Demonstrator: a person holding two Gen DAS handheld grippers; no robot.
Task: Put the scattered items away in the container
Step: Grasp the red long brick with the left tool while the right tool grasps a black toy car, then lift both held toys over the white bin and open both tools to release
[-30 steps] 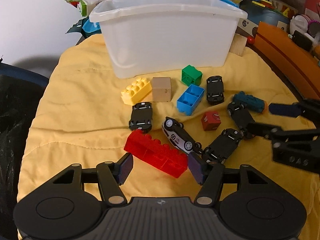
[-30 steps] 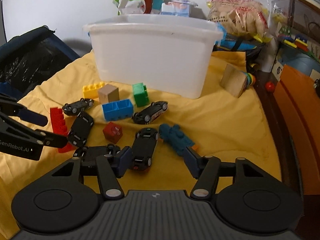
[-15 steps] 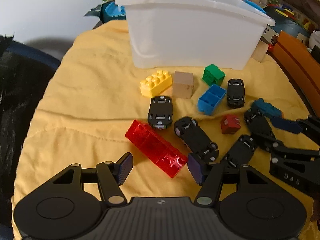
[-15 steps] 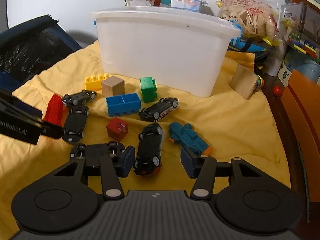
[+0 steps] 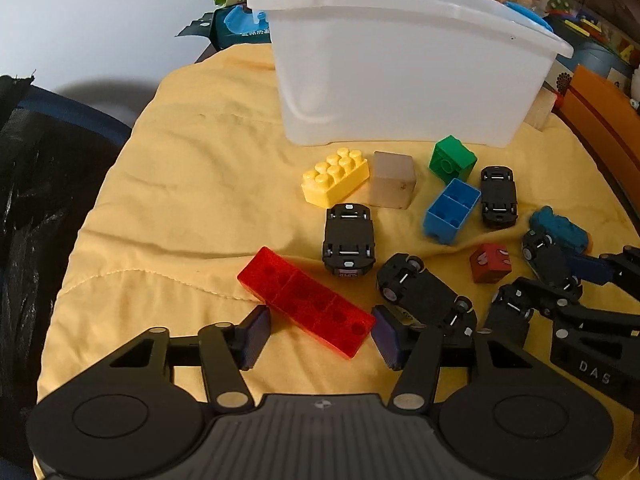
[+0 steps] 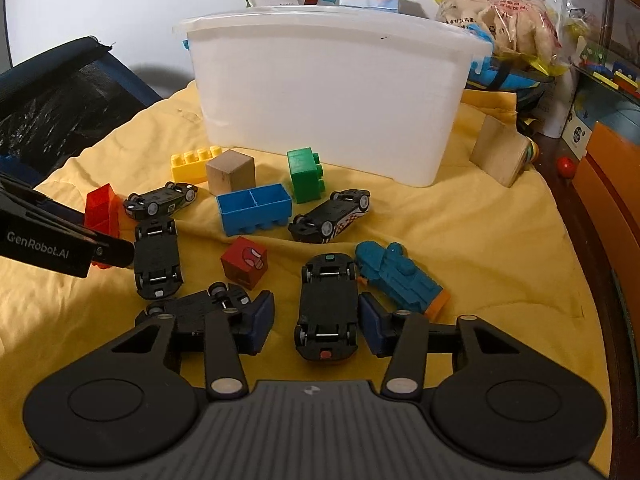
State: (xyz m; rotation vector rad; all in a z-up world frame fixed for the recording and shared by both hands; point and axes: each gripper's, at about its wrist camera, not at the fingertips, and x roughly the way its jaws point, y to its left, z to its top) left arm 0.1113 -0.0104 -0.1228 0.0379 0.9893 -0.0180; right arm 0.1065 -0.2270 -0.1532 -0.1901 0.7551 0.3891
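A white plastic bin (image 5: 400,72) stands at the back of a yellow cloth (image 5: 192,200); it also shows in the right wrist view (image 6: 328,92). Toys lie scattered in front of it. My left gripper (image 5: 320,336) is open, its fingers on either side of a long red brick (image 5: 308,300) lying on the cloth. My right gripper (image 6: 316,320) is open around an upturned black toy car (image 6: 328,304). A teal toy (image 6: 400,276) lies just right of that car.
Yellow brick (image 5: 336,178), wooden cube (image 5: 392,184), green brick (image 5: 452,158), blue brick (image 5: 452,210), small red cube (image 5: 490,262) and several black cars (image 5: 348,240) lie between grippers and bin. A wooden block (image 6: 500,152) stands right of the bin. Clutter lies behind.
Both grippers moved forward and lower. The left one now straddles the red brick, which lies flat, and the right one straddles the black car.
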